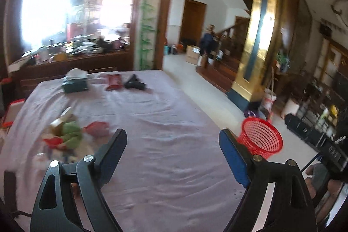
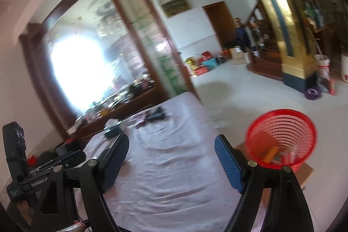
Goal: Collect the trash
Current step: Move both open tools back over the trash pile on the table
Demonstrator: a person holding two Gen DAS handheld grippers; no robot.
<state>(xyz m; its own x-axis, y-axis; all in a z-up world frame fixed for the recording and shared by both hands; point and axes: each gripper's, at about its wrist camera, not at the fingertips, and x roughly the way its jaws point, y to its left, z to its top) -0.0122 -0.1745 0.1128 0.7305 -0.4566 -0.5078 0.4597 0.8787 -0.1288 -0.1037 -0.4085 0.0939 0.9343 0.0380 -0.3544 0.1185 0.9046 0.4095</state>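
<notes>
A pile of crumpled trash (image 1: pixel 67 136), green, red, pink and tan, lies on the near left of a table under a pale lilac cloth (image 1: pixel 156 123). My left gripper (image 1: pixel 173 141) is open and empty above the cloth, right of the pile. A red mesh waste basket (image 1: pixel 261 136) stands off the table's right edge; in the right wrist view the basket (image 2: pixel 282 136) holds several scraps. My right gripper (image 2: pixel 171 147) is open and empty above the cloth (image 2: pixel 165 158), left of the basket.
A green tissue box (image 1: pixel 75 82), a red packet (image 1: pixel 114 81) and a black object (image 1: pixel 134 83) lie at the table's far end. A wooden counter (image 1: pixel 71 58) with clutter stands behind. A gold pillar (image 1: pixel 254 47), boxes and a person (image 1: pixel 207 38) are on the floor beyond.
</notes>
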